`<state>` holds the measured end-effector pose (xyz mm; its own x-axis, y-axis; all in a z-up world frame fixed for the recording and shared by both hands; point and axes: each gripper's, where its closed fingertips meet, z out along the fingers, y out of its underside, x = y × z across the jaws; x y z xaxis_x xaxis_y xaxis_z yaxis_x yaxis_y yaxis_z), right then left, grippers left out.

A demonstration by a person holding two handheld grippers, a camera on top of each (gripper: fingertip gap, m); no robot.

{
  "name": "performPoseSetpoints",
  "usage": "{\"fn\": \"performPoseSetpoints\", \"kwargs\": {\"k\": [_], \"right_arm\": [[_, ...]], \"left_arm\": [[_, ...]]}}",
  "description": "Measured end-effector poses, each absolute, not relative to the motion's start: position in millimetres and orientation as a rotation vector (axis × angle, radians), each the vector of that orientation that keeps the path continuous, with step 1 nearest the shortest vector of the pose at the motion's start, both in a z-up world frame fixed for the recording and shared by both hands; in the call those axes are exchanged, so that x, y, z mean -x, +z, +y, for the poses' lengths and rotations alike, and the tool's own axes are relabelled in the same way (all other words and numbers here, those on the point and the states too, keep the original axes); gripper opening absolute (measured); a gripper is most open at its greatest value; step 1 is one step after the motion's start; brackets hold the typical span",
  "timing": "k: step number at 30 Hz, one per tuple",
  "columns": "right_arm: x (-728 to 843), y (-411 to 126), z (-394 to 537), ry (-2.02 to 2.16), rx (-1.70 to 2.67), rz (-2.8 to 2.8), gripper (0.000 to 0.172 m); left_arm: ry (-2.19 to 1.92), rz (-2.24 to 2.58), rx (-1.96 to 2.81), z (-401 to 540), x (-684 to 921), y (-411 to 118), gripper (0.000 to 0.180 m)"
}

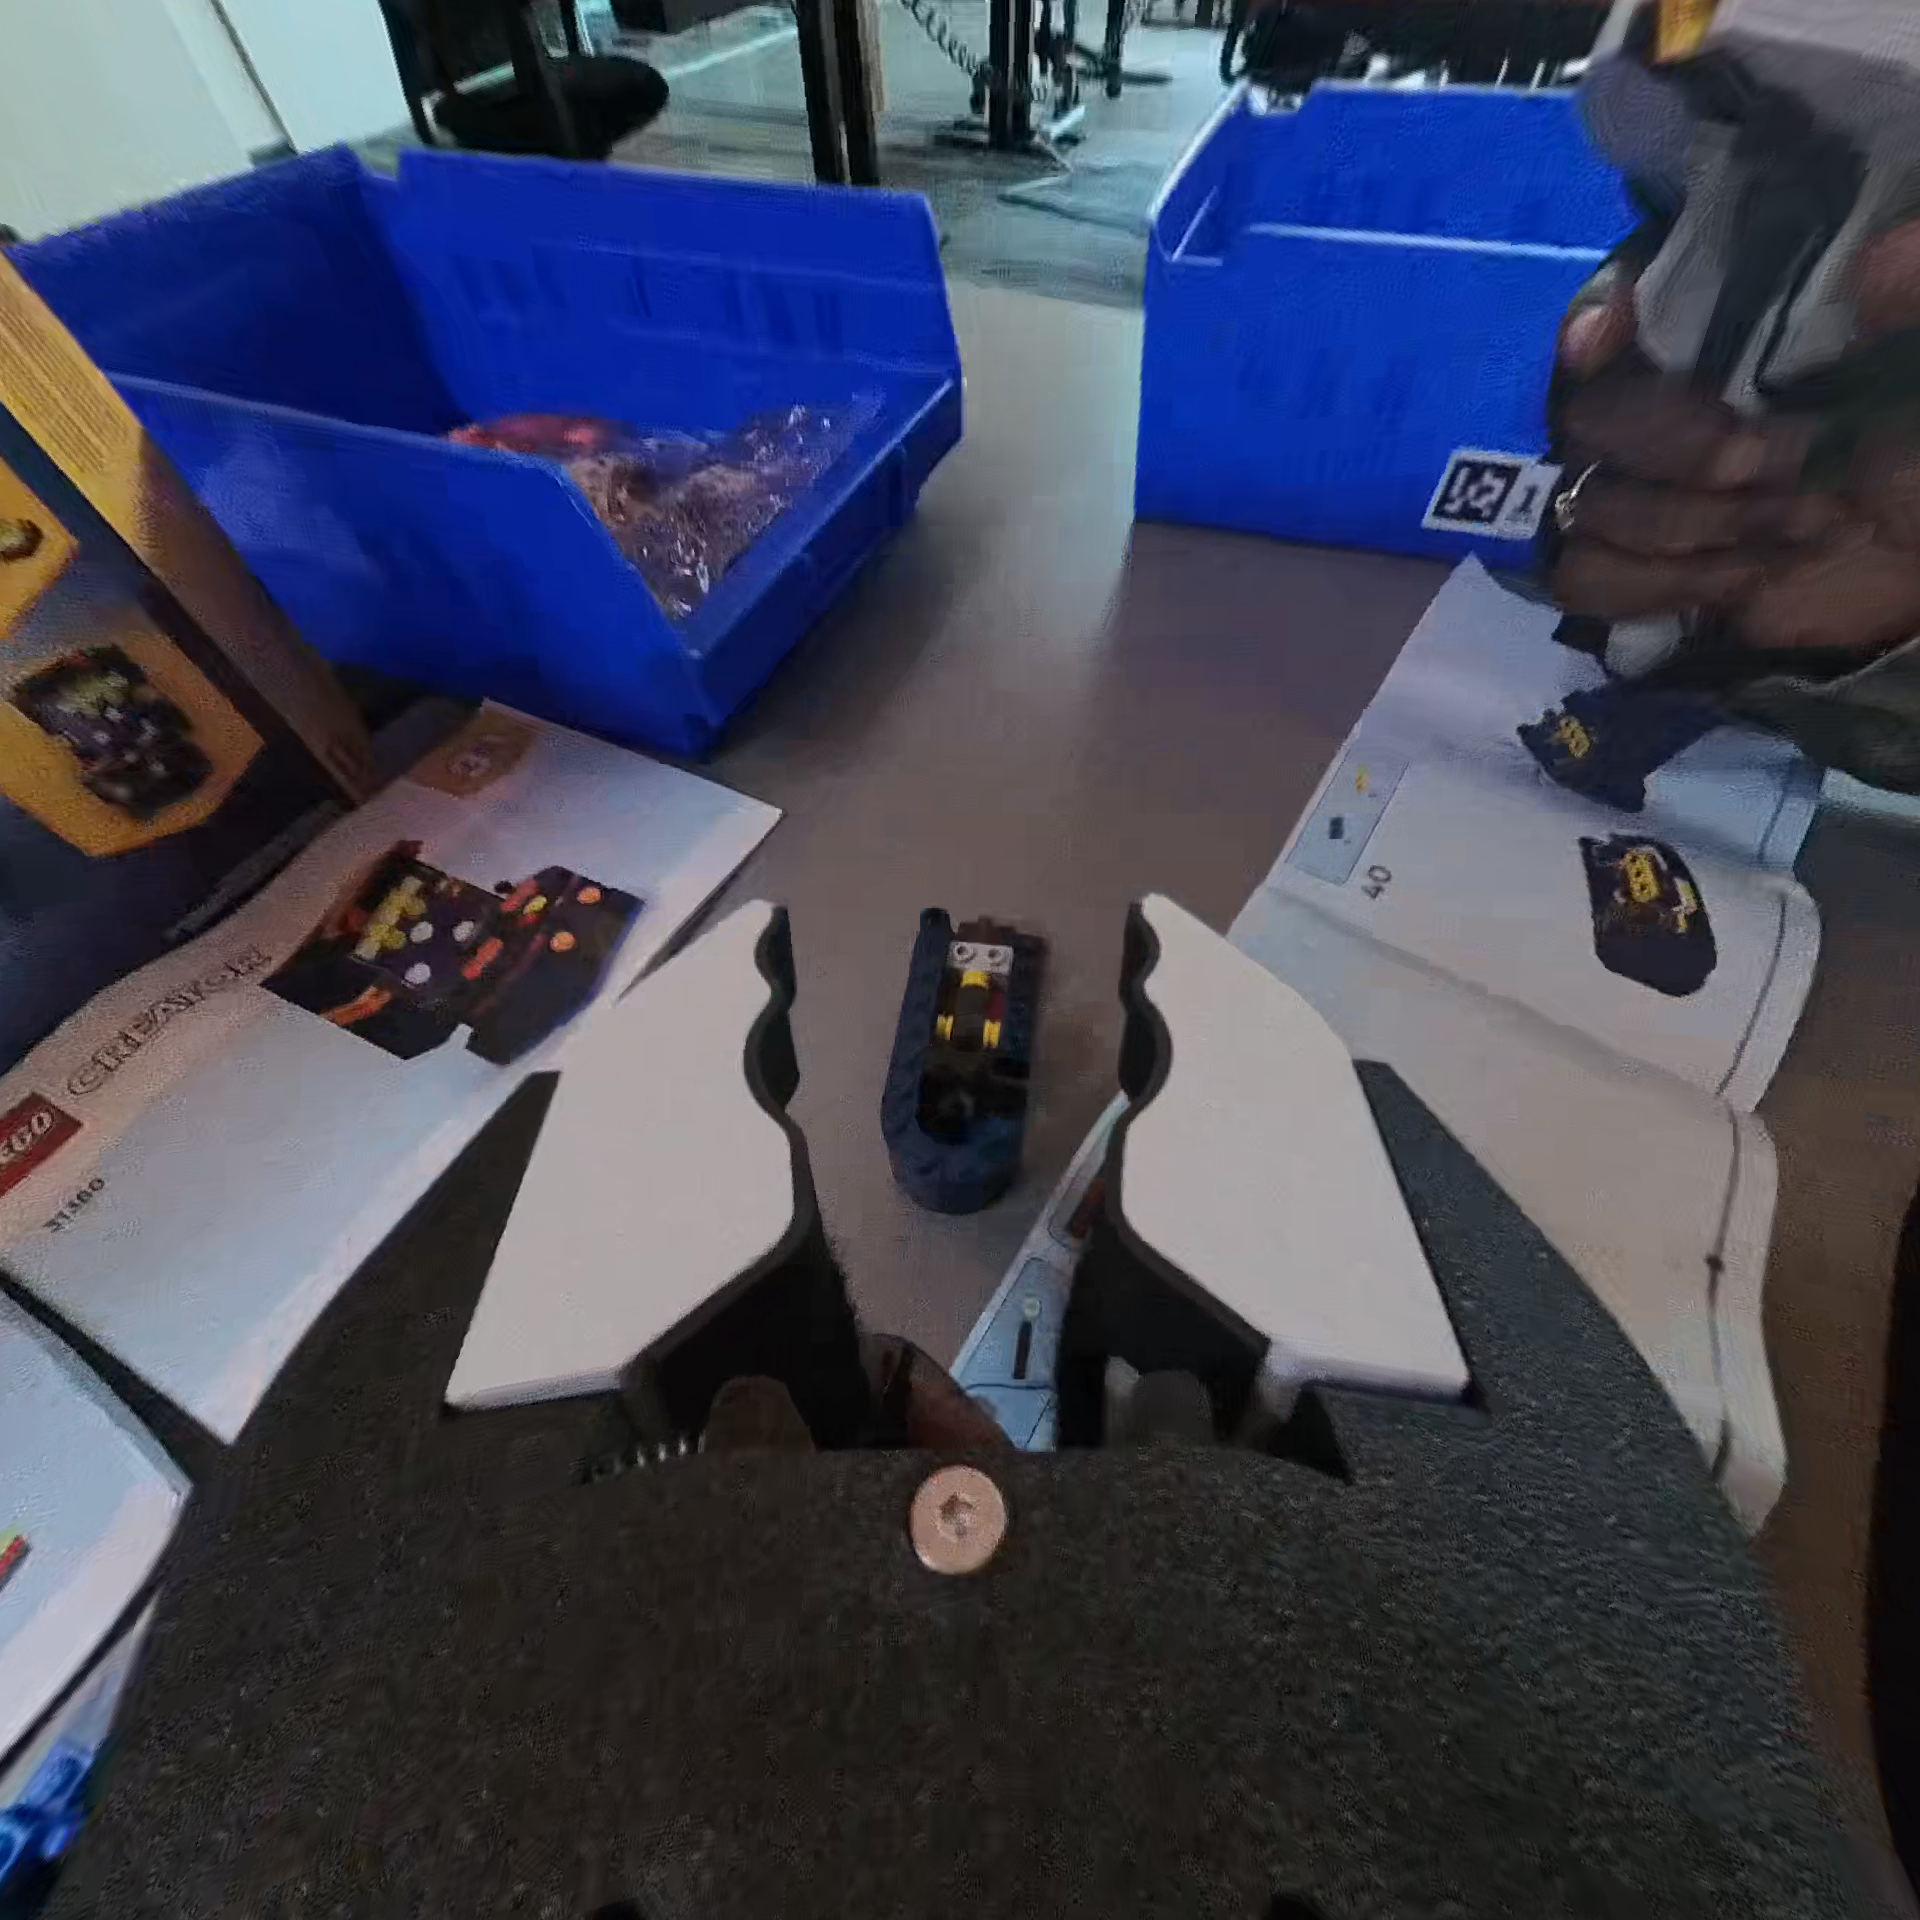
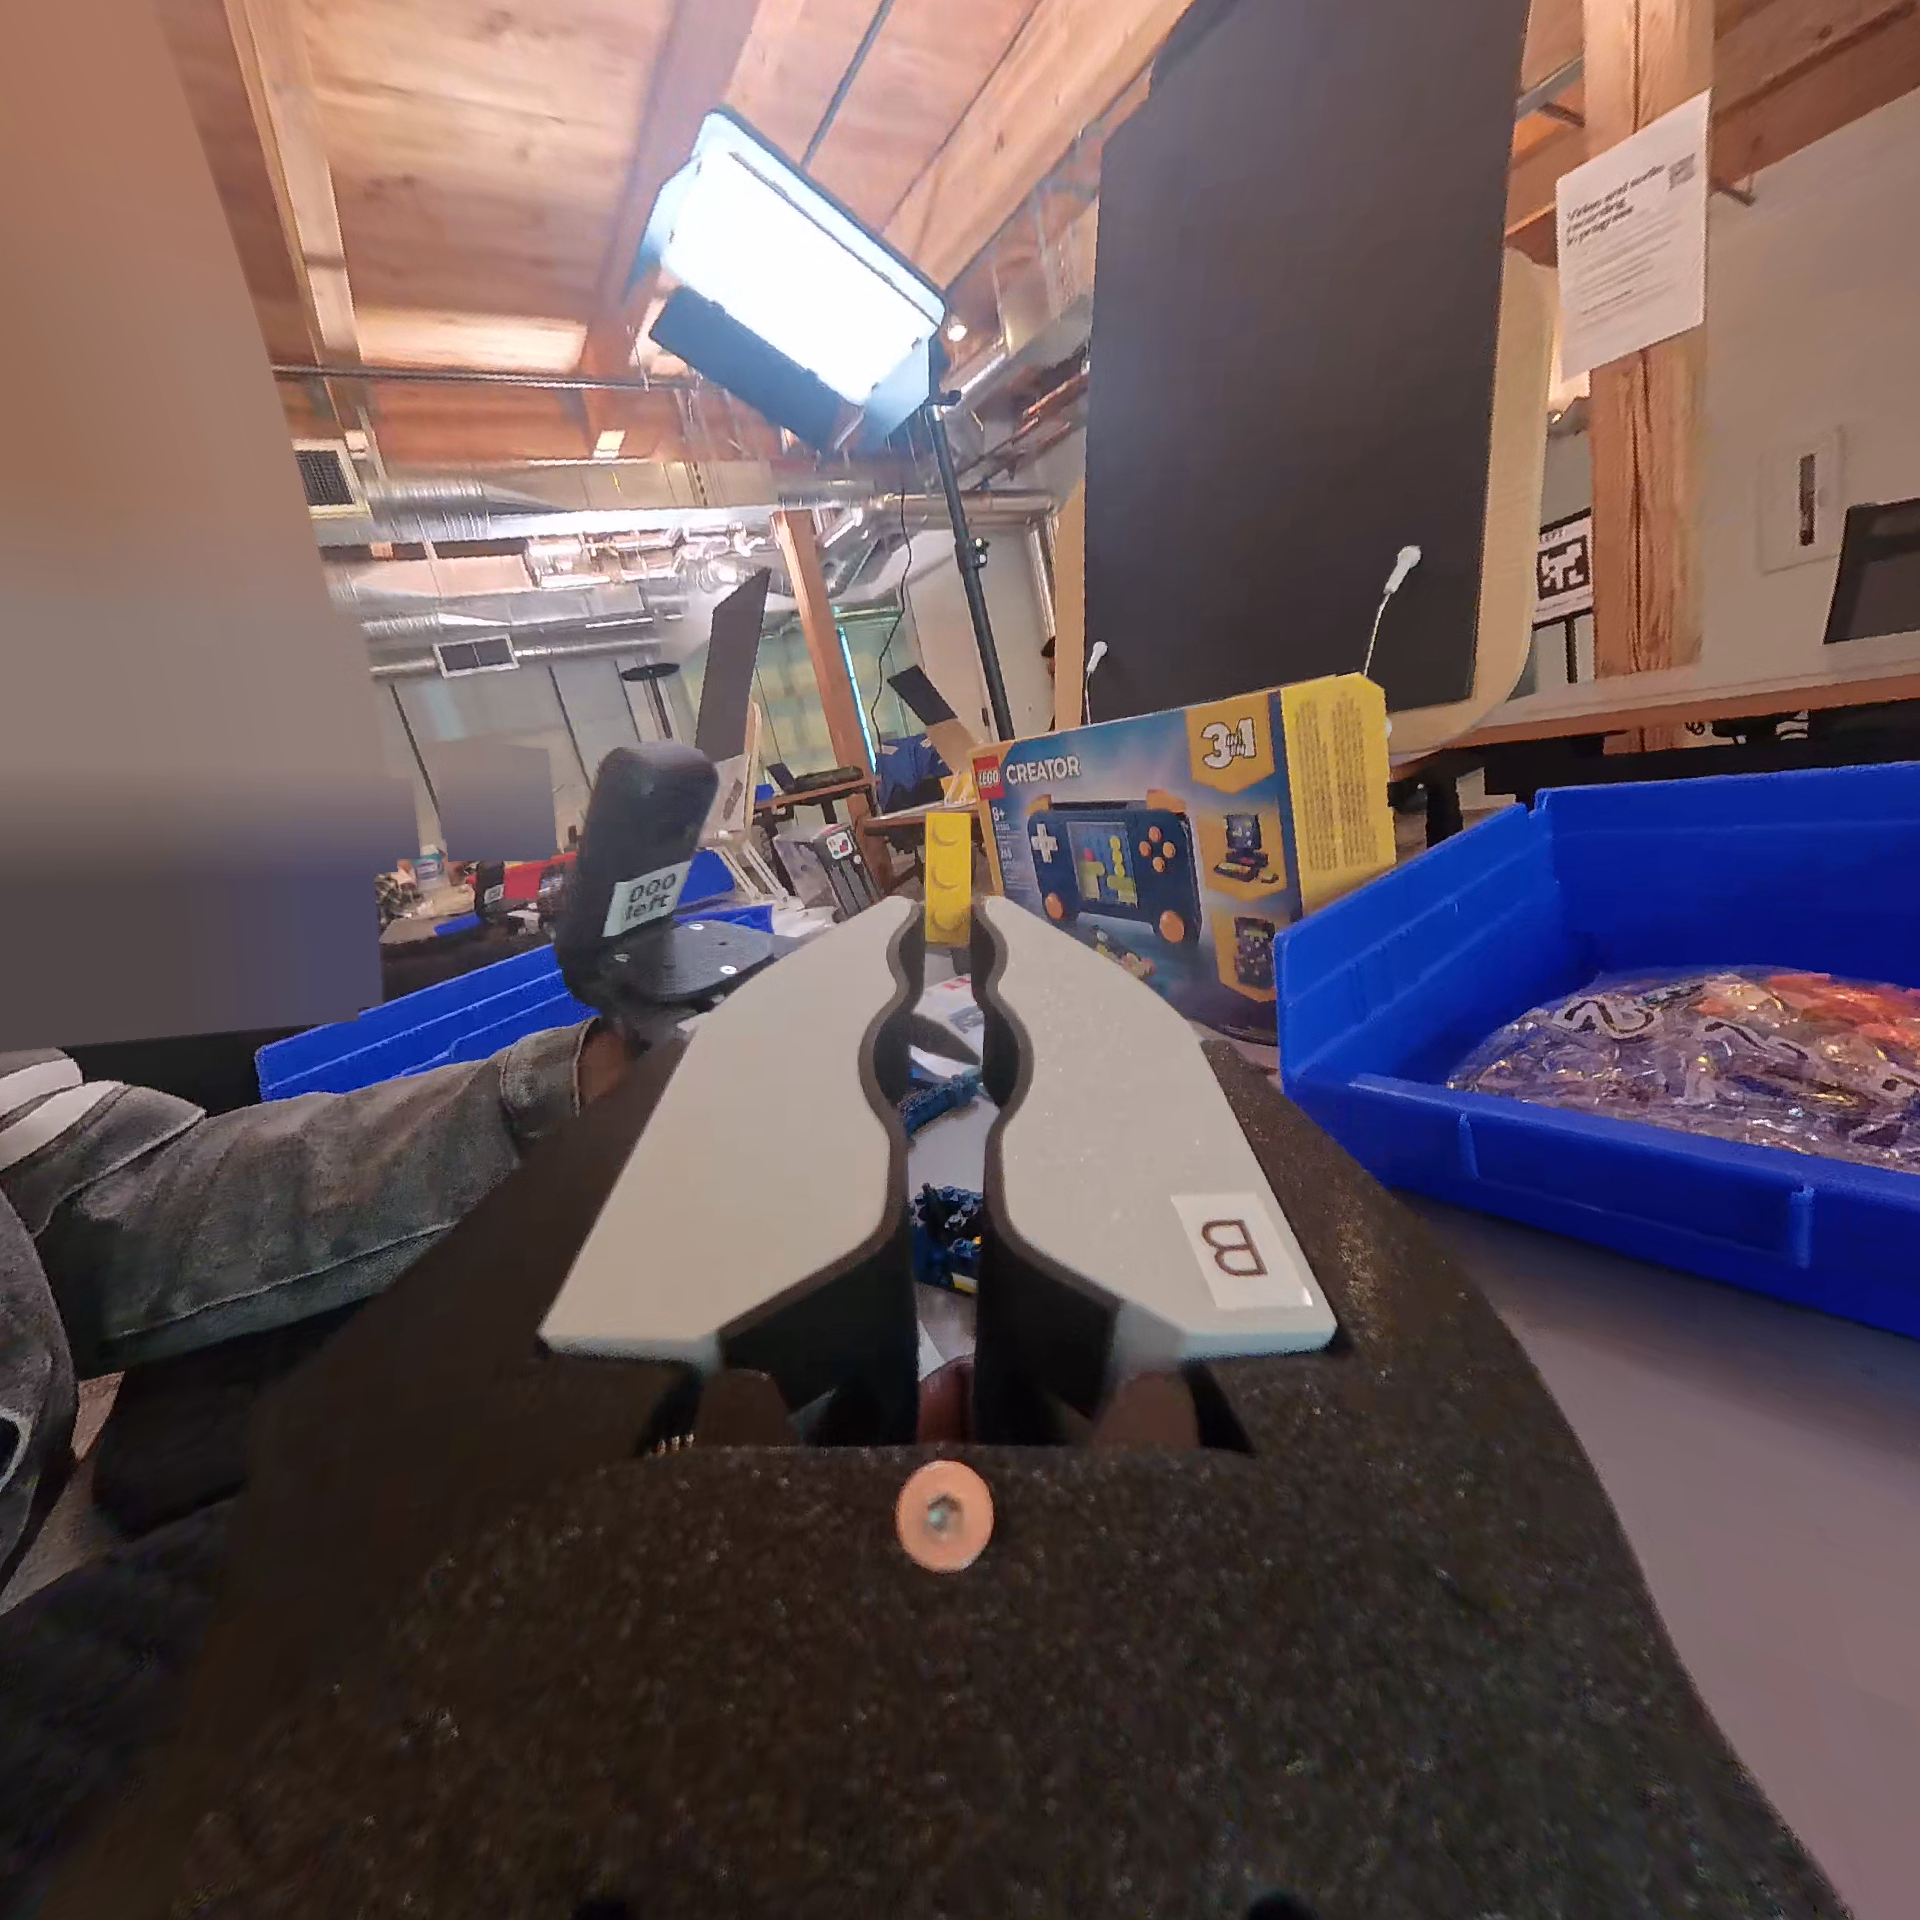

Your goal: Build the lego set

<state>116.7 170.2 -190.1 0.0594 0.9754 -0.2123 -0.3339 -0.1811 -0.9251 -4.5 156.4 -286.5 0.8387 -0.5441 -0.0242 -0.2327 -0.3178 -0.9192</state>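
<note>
Left wrist view: the left gripper (image 1: 956,935) hangs over the grey desk (image 1: 1039,665) with its jaws spread wide; a small dark-blue brick model (image 1: 961,1049) lies on the desk between them, touched by neither pad. If the jaws closed off-centre, the loose model could, I judge, skid or shed its small yellow parts. Open instruction booklets (image 1: 1507,935) lie on either side of it, slick paper that might slide if nudged. Two blue bins (image 1: 540,436) stand toward the desk's far edge, one holding clear bags of parts.

Right wrist view: the right gripper (image 2: 948,914) pinches a yellow brick (image 2: 948,873) at the very fingertips, raised above the desk. So shallow a hold could let it twist out. Behind stand a toy box (image 2: 1184,821), a lit lamp panel (image 2: 790,270) and wooden ceiling beams.
</note>
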Motion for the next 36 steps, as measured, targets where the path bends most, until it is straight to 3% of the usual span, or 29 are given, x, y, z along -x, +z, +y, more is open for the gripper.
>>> {"fn": "performPoseSetpoints", "kwargs": {"k": [5, 16, 30, 36], "right_arm": [[-111, -196, 169, 1.438, 1.168, -0.81, 0.008], [-105, -203, 166, 1.437, 1.203, -0.849, 0.008], [-102, -215, 169, 1.413, 1.25, -0.882, 0.008], [-97, -221, 163, 1.429, 1.269, -0.946, 0.008]], "left_arm": [[-0.259, 0.65, 1.86, 162, 8, -306, 0.054], [-0.354, 0.829, 2.034, 149, 3, -340, 0.06], [-0.462, 0.851, 2.155, 147, 5, -354, 0.036], [-0.477, 0.905, 2.134, 143, 5, -354, 0.036]]}}
